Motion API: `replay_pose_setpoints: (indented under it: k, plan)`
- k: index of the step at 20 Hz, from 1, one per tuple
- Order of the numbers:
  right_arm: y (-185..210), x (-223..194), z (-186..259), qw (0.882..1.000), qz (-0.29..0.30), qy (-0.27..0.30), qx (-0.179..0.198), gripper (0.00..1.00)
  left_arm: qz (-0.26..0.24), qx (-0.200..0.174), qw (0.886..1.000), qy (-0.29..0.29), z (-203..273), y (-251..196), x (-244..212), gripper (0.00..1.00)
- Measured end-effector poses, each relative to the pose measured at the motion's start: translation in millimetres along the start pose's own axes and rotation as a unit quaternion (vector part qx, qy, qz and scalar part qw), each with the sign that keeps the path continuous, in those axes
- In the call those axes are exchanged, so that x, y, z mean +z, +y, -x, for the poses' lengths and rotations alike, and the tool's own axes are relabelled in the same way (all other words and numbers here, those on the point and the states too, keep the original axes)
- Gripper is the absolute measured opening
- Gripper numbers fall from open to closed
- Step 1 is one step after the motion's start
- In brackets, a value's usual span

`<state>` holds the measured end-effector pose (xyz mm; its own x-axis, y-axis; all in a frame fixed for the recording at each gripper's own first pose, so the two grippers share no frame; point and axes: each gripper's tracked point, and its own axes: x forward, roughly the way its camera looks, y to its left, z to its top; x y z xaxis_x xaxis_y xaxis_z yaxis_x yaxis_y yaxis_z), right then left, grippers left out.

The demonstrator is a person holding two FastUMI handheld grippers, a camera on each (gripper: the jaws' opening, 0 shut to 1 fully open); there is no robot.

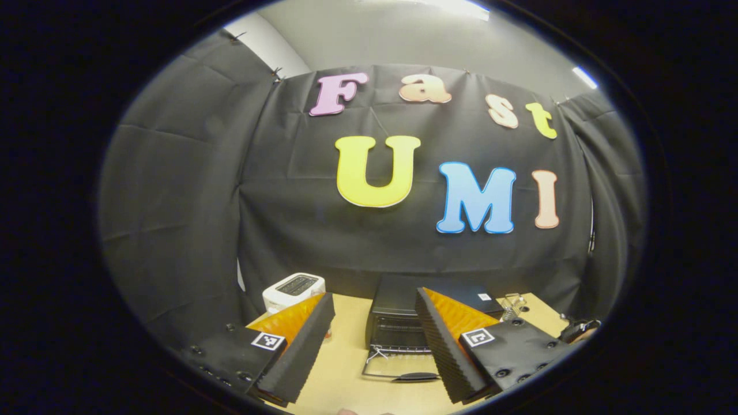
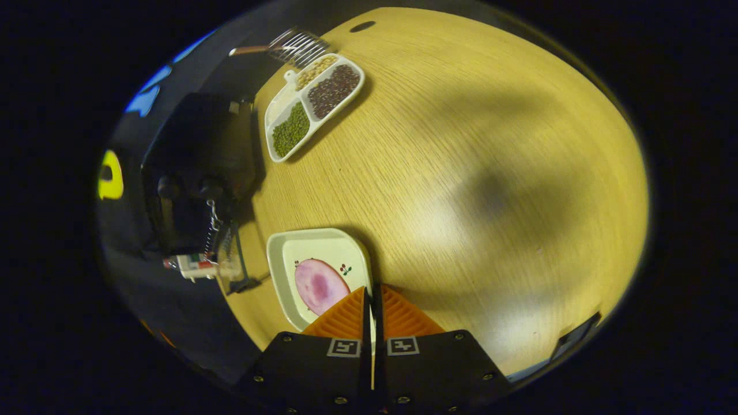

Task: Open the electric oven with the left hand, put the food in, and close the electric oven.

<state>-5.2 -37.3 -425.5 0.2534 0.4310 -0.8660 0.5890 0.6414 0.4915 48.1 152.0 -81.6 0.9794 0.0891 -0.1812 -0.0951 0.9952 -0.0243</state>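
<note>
1. Judging by the left gripper view, the opening step looks done: the electric oven [image 1: 403, 323] sits low in the centre of the frame with its door [image 1: 398, 366] folded down toward me and a wire rack [image 1: 398, 349] showing at its mouth. The step in hand is getting the food in.
2. My left tool [image 1: 369, 346] is spread wide, holding nothing and touching nothing; it hangs above the tabletop [image 1: 346, 357], the open oven framed between its fingers. A white toaster [image 1: 293, 290] stands at the lower left of that frame.
3. My right tool [image 2: 372, 323] is pressed nearly together at the lower centre of the right gripper view, its tips over the near rim of the white plate [image 2: 288, 253]. They seem to pinch that rim, though I cannot see the contact.
4. The food, a pink slice of ham [image 2: 320, 285], lies on that plate, just left of my fingertips.
5. Next, I judge, the plate must be lifted level and carried to the oven [image 2: 196, 173], dark at the left of the frame, then slid onto the rack.
6. A divided dish of beans [image 2: 314, 104] rests at the upper left, well apart.
</note>
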Motion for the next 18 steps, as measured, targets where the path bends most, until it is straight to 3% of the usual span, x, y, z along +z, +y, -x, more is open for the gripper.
replay_pose_setpoints:
  k: [3, 6, 7, 10, 18]
  plan:
    - [8, -10, -2, 0.997, -0.052, -0.012, 0.058, 0.02, 0.0, -0.001, 1.0, -0.005, -1, 1, 5, 1.0]
    - [12, -16, 5, 0.995, -0.056, -0.024, 0.074, 0.03, 0.007, -0.006, 1.0, -0.001, -4, -3, 1, 0.96]
    - [15, -20, 10, 0.995, -0.058, -0.025, 0.08, 0.03, 0.008, -0.01, 1.0, -0.001, -5, -5, 1, 1.0]
    - [31, -30, 23, 0.993, -0.063, -0.04, 0.094, 0.03, 0.006, -0.016, 1.0, -0.007, -3, -9, 5, 1.0]
    - [126, -63, 34, 0.982, -0.11, -0.085, 0.131, 0.03, 0.0, -0.011, 1.0, -0.018, 10, 8, 12, 0.99]
